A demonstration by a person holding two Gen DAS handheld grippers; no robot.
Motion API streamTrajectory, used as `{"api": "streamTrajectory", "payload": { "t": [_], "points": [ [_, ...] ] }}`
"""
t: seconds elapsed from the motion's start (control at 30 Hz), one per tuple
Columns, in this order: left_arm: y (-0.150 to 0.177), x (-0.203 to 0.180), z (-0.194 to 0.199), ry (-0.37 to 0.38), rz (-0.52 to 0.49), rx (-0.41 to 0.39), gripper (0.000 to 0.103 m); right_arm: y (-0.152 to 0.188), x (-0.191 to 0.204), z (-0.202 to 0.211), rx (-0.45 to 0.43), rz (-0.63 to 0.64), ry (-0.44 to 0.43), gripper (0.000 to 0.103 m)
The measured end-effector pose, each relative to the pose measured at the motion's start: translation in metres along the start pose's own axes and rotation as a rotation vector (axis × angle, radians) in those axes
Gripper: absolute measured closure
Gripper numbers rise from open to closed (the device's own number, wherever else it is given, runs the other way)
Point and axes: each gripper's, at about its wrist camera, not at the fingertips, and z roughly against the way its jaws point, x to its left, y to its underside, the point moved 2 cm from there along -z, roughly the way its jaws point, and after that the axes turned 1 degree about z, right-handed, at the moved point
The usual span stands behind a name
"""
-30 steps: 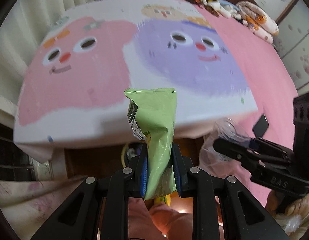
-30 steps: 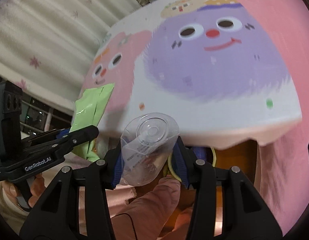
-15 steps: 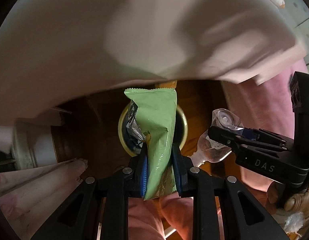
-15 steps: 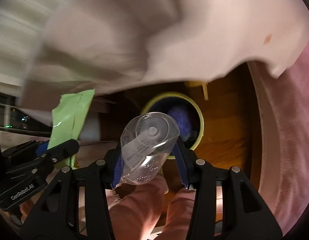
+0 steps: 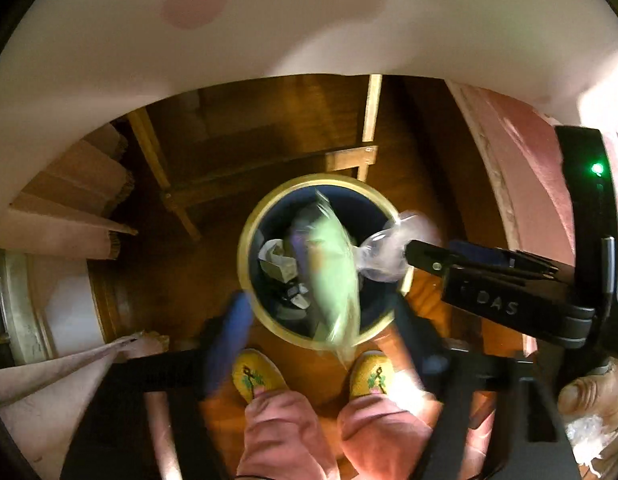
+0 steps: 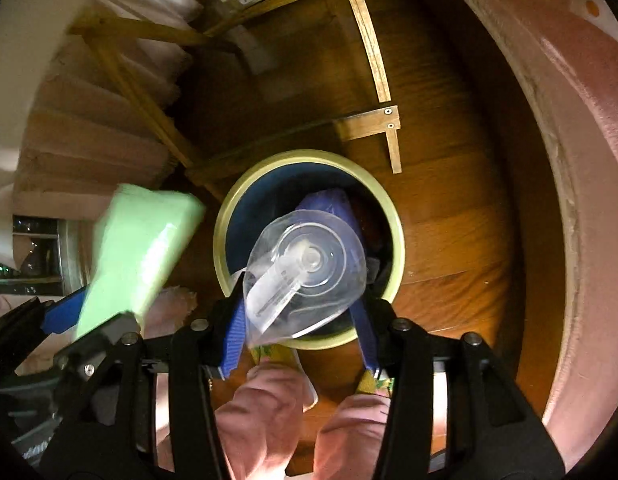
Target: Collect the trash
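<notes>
Both hands have dropped from above the bed to just over the bin, and both sets of fingers have just been opening. In the left wrist view, the left gripper (image 5: 321, 316) stands wide, its fingers (image 5: 229, 328) blurred at either side of the bin (image 5: 245, 256); the green wrapper (image 5: 333, 280) is loose between them, touching neither as far as the blur lets me tell, smeared over the bin's mouth with its lower end across the near rim. Paper scraps already lie inside. The right gripper (image 5: 405, 256) reaches in from the right with the clear cup (image 5: 383, 252) over the far rim. In the right wrist view, the right gripper (image 6: 303, 320) has the cup (image 6: 305, 268) between its blue fingers (image 6: 233, 336), directly above the bin (image 6: 393, 236); whether the pads press it I cannot tell. The wrapper (image 6: 137, 256) shows blurred left of the bin, by the left gripper (image 6: 85, 320). I judge the wrapper as good as dropped, the cup next; both must clear the rim.
</notes>
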Motion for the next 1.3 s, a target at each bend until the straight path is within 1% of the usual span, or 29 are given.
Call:
{"api": "streamTrajectory", "payload": {
  "t": [0.03,0.13,0.27,0.4,0.53,0.83,0.93,1.17,1.3],
  "points": [
    [-0.001,0.003,0.002,-0.013,0.004,-0.013,0.013,-0.001,0.001,-0.001,-0.004,-0.006,0.003,0.047],
    [-0.011,0.02,0.008,-0.044,0.015,-0.028,0.013,0.001,0.003,-0.002,-0.013,-0.006,0.008,0.046],
    [-0.013,0.033,0.031,-0.067,0.046,-0.085,0.013,0.007,0.011,0.006,-0.029,0.018,0.016,0.044],
    [-0.014,0.039,0.063,-0.073,0.077,-0.129,0.013,0.01,0.023,0.026,-0.054,0.045,0.034,0.04],
    [-0.016,0.033,0.097,-0.074,0.094,-0.156,0.013,0.015,0.037,0.056,-0.08,0.061,0.04,0.038],
    [-0.018,0.014,0.198,-0.085,0.102,-0.231,0.013,0.017,0.063,0.148,-0.144,0.099,0.029,0.036],
    [-0.018,0.005,0.24,-0.096,0.109,-0.26,0.013,0.017,0.072,0.184,-0.169,0.113,0.02,0.036],
    [-0.023,-0.012,0.333,-0.142,0.126,-0.341,0.013,0.015,0.096,0.267,-0.229,0.17,-0.001,0.035],
    [-0.025,-0.02,0.38,-0.167,0.127,-0.377,0.013,0.012,0.107,0.309,-0.247,0.21,0.015,0.035]
  ]
}}
